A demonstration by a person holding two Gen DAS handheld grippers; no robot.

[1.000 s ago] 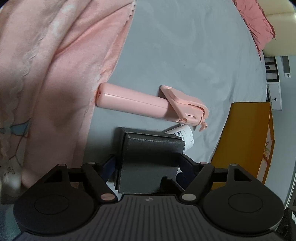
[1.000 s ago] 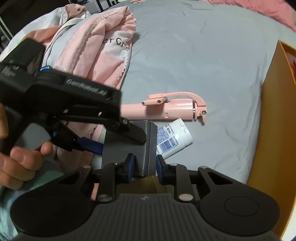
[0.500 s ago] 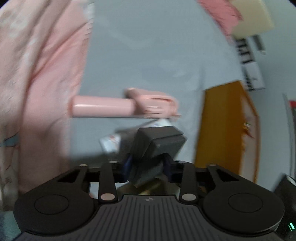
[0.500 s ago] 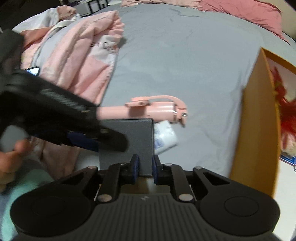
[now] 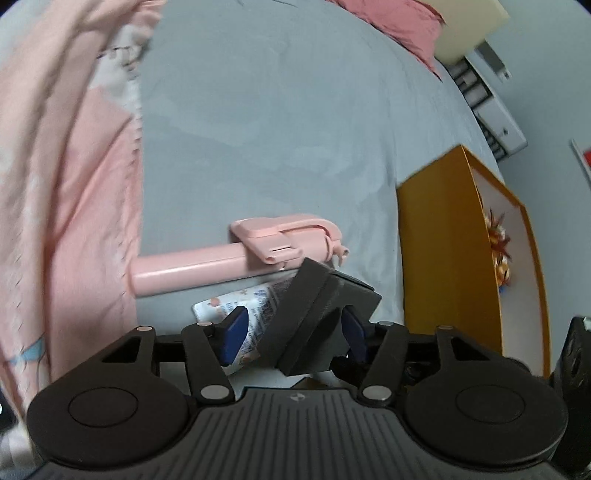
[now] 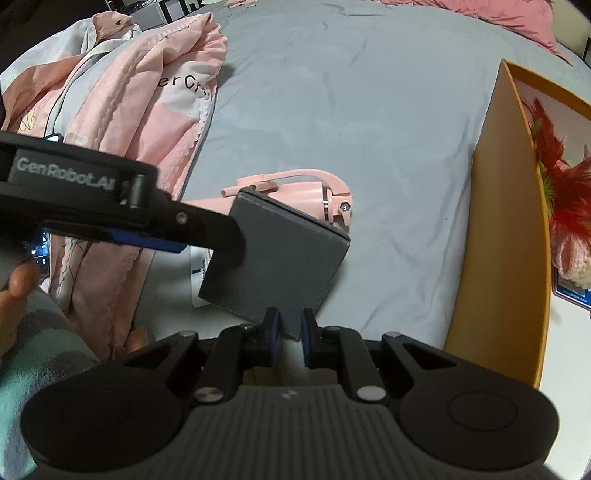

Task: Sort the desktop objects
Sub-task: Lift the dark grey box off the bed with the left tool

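A dark grey box (image 6: 280,258) is held tilted above the grey sheet. My right gripper (image 6: 289,338) is shut on its near corner. In the left wrist view the box (image 5: 314,317) sits between my left gripper's (image 5: 291,332) wide-open blue pads; the right pad touches it, the left pad stands apart. In the right wrist view the left finger (image 6: 207,232) lies over the box's left side. A pink selfie stick (image 5: 236,258) and a white tube (image 5: 243,314) lie behind and under the box. An orange box (image 6: 506,229) stands open at the right.
A heap of pink and white clothes (image 6: 122,110) lies at the left. A red and white knitted item (image 6: 569,221) sits inside the orange box. Pink bedding (image 5: 388,26) lies at the far edge. White drawers (image 5: 487,96) stand beyond the bed.
The box has been lifted and turned onto a slant. The left gripper closed on it, then opened wide. The right gripper has stayed shut on the box's corner.
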